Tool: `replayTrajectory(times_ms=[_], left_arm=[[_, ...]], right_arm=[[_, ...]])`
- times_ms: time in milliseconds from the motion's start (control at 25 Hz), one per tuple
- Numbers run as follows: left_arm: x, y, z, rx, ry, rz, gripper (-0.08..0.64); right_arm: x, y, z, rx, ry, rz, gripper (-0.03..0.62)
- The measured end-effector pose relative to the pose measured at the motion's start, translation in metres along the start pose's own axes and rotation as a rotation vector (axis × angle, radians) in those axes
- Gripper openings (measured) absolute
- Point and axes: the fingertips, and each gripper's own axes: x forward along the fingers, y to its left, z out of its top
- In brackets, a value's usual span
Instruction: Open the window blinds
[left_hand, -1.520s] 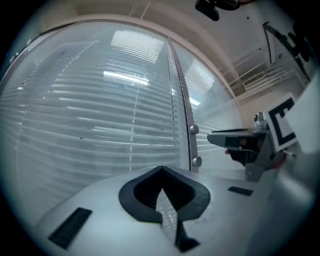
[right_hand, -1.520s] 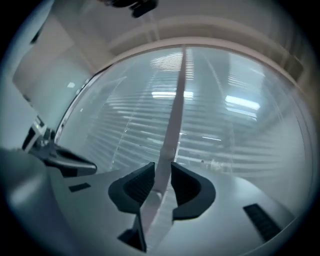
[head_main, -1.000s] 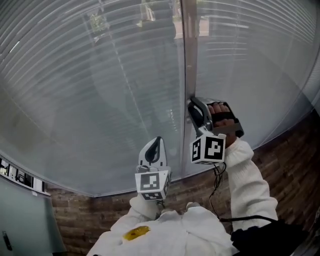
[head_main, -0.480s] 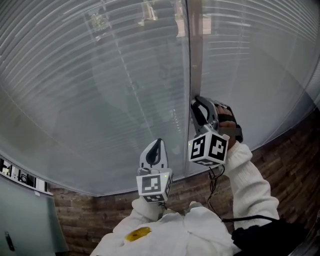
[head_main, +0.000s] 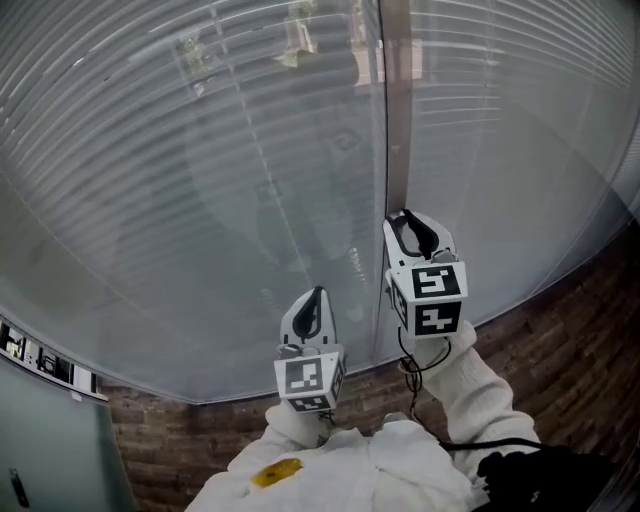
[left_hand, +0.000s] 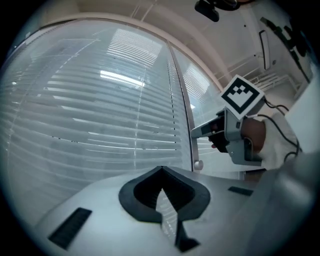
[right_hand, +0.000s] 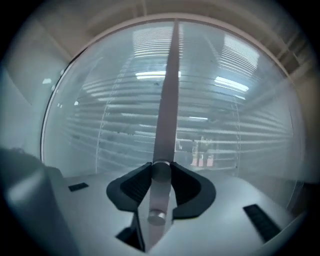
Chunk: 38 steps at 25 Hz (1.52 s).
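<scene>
Blinds (head_main: 200, 150) behind glass (head_main: 140, 300), brick (head_main: 560, 330) below; right tool (head_main: 411, 228), just closing, tight on knob (right_hand: 161, 170); left tool (head_main: 317, 296) pinched empty

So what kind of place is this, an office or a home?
Probably an office or similar commercial interior: large glass panes with slatted blinds behind them, a metal frame post carrying a control knob, and brick below.

Brown brick wall (head_main: 560, 320) runs beneath the wide glass window (head_main: 150, 180)
</scene>
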Motion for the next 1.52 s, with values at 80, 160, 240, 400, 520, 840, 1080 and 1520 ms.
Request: replayTrajectory(times_ms=[80,160,240,400,520,840,1080,1520], left_arm=[[0.000,0.002,0.000,-0.002,0.000,0.001,-0.002],[0.000,0.004,0.000,-0.006,-0.002,-0.001,-0.002],[0.001,0.005,-0.001,-0.012,0.000,-0.003,-0.002],[0.002,0.003,-0.008,-0.016,0.008,-0.016,-0.002],[0.001,0.004,-0.008,-0.020,0.015,-0.015,-0.002],[-0.002,0.008,-0.009,-0.026,0.028,0.004,-0.002],[-0.002,0.007,-0.013,-0.021,0.033,0.010,-0.002],[0.003,0.002,-0.017,-0.020,0.035,0.013,-0.002]], right_arm=[[0.000,-0.003,-0.001,0.186,-0.021,0.020,0.132],[0.000,-0.006,0.000,0.381,-0.044,0.045,0.132],[0.000,-0.009,0.000,0.566,-0.061,0.065,0.132],[0.001,-0.011,-0.002,0.861,-0.082,0.098,0.132],[0.002,-0.013,-0.002,1.038,-0.097,0.116,0.132],[0.000,-0.014,-0.008,1.489,-0.124,0.149,0.132],[0.001,-0.014,-0.014,1.840,-0.158,0.212,0.132],[-0.003,-0.009,-0.003,1.562,-0.200,0.376,0.135]])
